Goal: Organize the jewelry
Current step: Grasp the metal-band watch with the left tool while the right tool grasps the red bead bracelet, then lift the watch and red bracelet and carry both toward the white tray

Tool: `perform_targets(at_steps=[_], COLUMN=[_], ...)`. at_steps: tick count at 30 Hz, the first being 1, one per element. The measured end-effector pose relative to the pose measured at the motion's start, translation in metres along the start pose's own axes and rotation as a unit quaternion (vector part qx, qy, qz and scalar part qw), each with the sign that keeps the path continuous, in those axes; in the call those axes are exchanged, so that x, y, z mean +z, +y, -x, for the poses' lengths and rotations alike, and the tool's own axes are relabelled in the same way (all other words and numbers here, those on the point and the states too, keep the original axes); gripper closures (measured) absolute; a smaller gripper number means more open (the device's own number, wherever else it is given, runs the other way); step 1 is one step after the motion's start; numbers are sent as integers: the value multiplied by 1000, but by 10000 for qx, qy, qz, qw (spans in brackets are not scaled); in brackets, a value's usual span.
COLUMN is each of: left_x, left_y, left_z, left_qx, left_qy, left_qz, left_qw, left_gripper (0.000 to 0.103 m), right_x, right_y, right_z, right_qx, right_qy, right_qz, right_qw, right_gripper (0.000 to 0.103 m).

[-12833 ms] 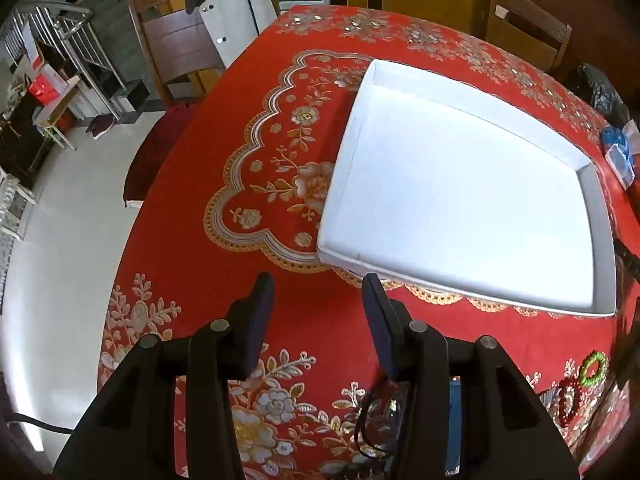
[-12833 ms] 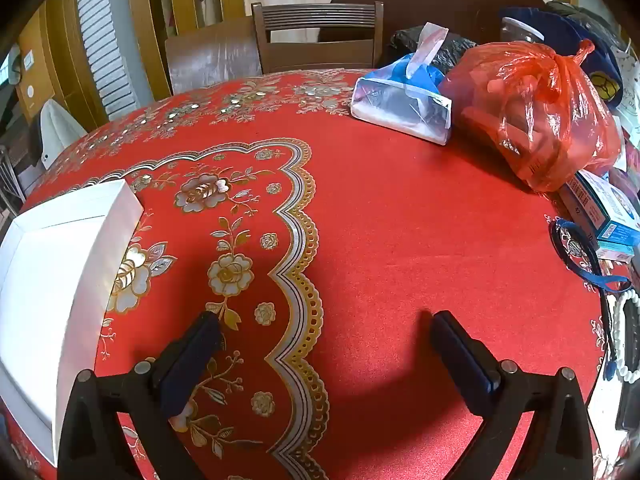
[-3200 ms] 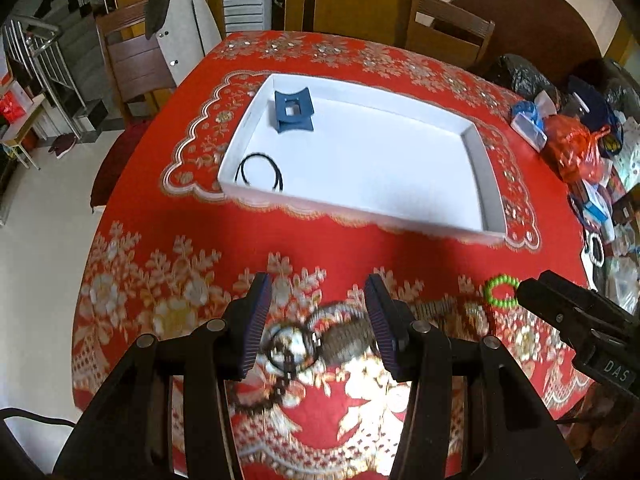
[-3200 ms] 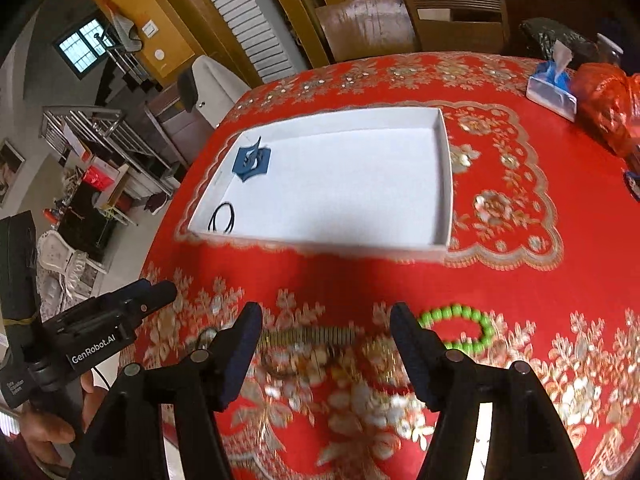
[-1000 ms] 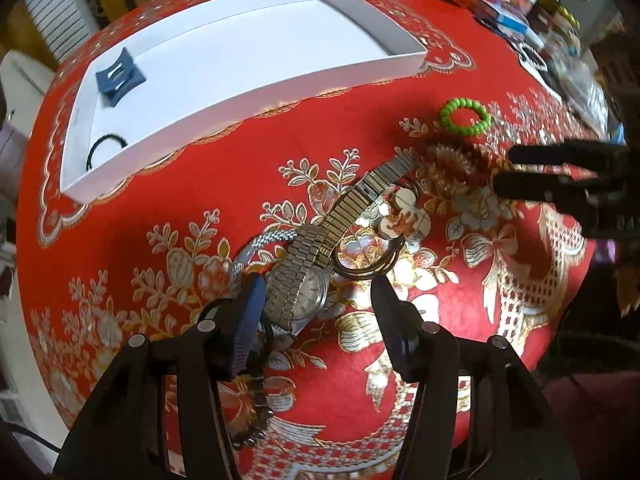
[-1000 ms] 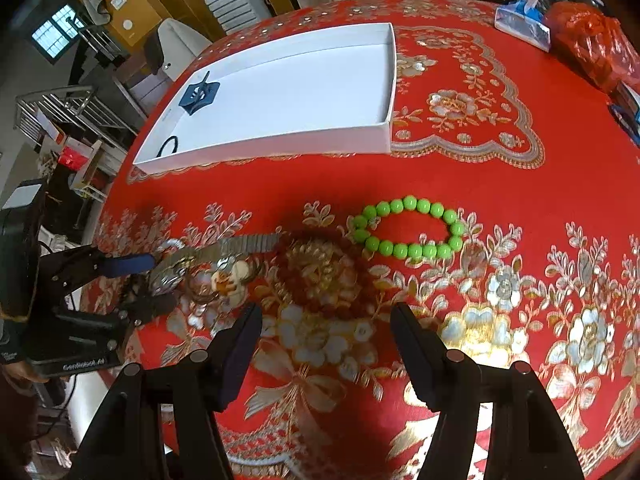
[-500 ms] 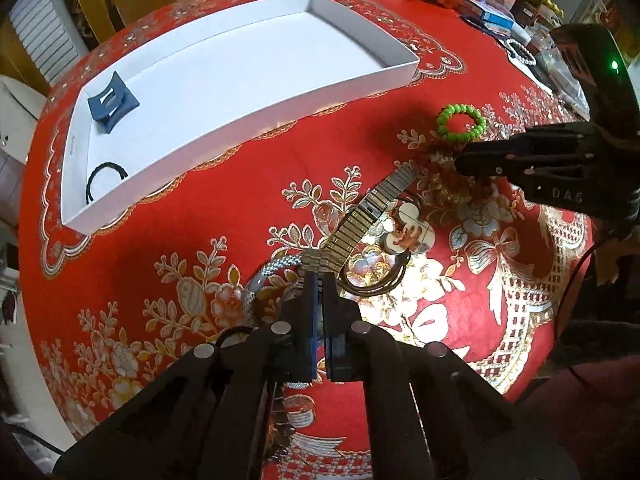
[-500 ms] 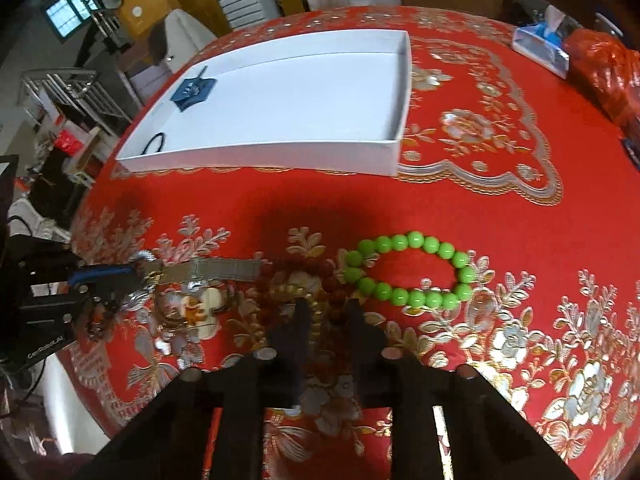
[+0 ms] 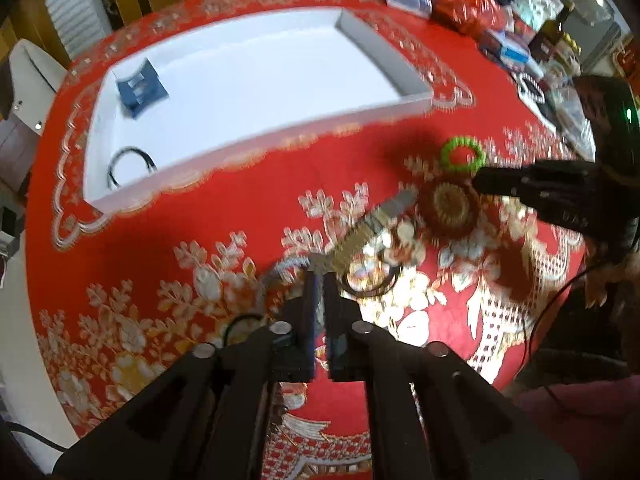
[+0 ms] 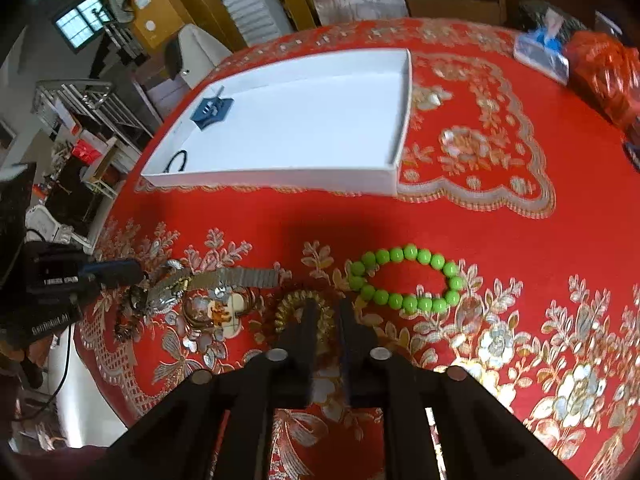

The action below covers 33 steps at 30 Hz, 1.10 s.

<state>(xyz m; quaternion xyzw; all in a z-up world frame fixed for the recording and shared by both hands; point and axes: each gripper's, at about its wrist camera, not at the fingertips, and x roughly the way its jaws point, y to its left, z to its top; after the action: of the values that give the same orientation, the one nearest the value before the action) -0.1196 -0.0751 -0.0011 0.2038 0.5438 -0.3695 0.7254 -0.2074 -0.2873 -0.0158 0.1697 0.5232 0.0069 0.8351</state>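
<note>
Two pieces sit in your white tray (image 10: pixel 394 178): blue clip (image 10: pixel 211 112) at 10 o'clock, black ring (image 10: pixel 178 161) at 8. Watch (image 10: pixel 224 280), green beads (image 10: pixel 404 278) and dark-red bracelet (image 9: pixel 448 208) remain on the cloth. Left gripper (image 9: pixel 320 280) has just eased to a narrow gap at the watch, grip unclear; right gripper (image 10: pixel 326 308) likewise, narrow over the bracelet.

Bright daylight, motion blur throughout, strong fisheye bending, dark vignetted corners

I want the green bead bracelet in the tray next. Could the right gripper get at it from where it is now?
Probably yes. The green bead bracelet lies flat and alone on the tablecloth just right of the right gripper, with nothing over it. But the jaws straddle the dark red-and-gold bracelet, so that comes first.
</note>
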Motion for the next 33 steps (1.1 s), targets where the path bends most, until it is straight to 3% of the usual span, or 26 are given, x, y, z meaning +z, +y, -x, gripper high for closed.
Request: perform_targets(at_steps=[1,2,7,16,24,26,27,28,30,33], left_x=[-2,-3,-4,1,0,1,2,4,9,16], left_y=[0,2,2,-6,8,14,14,15,17,22], left_z=[-5,-10,-22,-36,-27,-17,-14,-10,0,13], left_qx=[35,50,23,195,-8,-146,-193,-239,-339,-382], left_qy=[71,148,338,408,311,236,202,143,65,-122], left_qz=[6,48,-65,-400,138,309,352,413,585,744], left_qw=[10000,9999,9994,9982,9994,9991,9990,9988,9977,9964], left_gripper=[75,63,62,67,68,68,68,71,97,102], right_x=[-1,-1,-2,-5,-21,-22,-22,-22,-21,-19], right_y=[-2,-3,-3,-2,-11,-14,-16,-15,-16,-11], right_z=[-1,-2,-7,-10,1,-3,-5,-4,-5,-7], right_qx=[-35,-51,-334,-279,-163,-124,-98,-160,-155,-251], right_qy=[6,-12,10,164,62,100,109,16,33,81], right_qz=[-52,-50,76,42,-229,-282,-309,-292,-310,-177], right_qw=[10000,10000,9994,9995,9996,9995,9994,9994,9994,9995], right_gripper=[53,51,51,51,51,56,64,72,76,77])
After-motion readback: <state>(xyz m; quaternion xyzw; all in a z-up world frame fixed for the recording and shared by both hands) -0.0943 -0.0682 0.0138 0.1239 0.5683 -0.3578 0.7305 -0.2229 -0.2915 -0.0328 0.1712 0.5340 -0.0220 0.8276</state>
